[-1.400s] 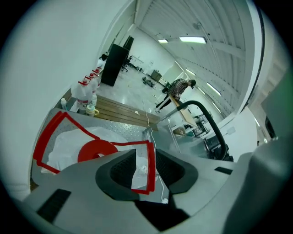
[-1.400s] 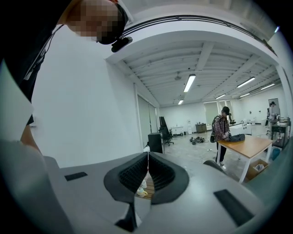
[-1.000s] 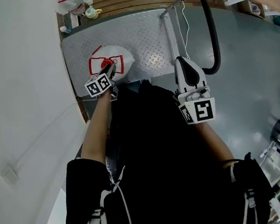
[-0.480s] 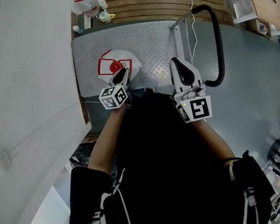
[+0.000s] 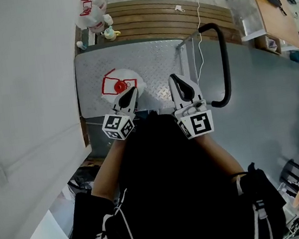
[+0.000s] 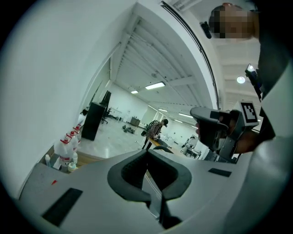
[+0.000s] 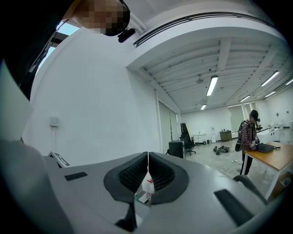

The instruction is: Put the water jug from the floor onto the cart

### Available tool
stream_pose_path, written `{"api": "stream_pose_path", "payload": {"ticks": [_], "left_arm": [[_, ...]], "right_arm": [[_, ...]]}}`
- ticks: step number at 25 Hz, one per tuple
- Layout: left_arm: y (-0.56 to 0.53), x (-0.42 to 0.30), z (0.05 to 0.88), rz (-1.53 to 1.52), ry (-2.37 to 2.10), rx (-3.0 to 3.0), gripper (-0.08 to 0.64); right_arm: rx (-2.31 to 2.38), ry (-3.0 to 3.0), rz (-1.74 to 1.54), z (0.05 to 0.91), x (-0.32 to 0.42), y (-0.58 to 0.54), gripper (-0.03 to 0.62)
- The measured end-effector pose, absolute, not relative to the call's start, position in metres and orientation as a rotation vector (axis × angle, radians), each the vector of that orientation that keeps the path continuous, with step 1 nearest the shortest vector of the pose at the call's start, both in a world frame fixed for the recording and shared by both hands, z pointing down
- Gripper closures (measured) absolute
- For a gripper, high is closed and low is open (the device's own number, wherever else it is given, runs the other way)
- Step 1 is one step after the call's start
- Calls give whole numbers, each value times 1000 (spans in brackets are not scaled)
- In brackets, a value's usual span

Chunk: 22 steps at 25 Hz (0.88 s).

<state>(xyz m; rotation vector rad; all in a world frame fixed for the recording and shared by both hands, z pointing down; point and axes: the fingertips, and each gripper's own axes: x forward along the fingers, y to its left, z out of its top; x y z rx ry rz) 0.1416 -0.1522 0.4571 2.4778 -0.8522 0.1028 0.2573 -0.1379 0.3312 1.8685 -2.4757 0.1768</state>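
Jug [image 5: 119, 86] stands loose on cart [image 5: 157, 55]; a rolling cart could tip it. Left gripper [image 5: 130, 93] just closed, empty; right gripper [image 5: 176, 81] shut, empty.

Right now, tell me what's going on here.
A person stands at the cart with a gripper in each hand. The water jug sits on the cart's deck. The left gripper hovers near it, its fingers just closed with nothing between them. The right gripper is shut and empty too.
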Motion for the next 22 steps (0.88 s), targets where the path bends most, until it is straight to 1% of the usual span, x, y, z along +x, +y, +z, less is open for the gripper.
{"api": "stream_pose_path", "payload": {"ticks": [7,16,22], "left_arm": [[-163,138,399,61,-987,2647,541],[-163,131,383,40,-1126,2668,541],[-162,135,380,56,-1125,2695,541]], "right_arm": [[1872,-2483,146,316,249,-141,574],[1820,-2527,94,309,236,-138,574],[1842,-2535,56,302,241,-138,574]]}}
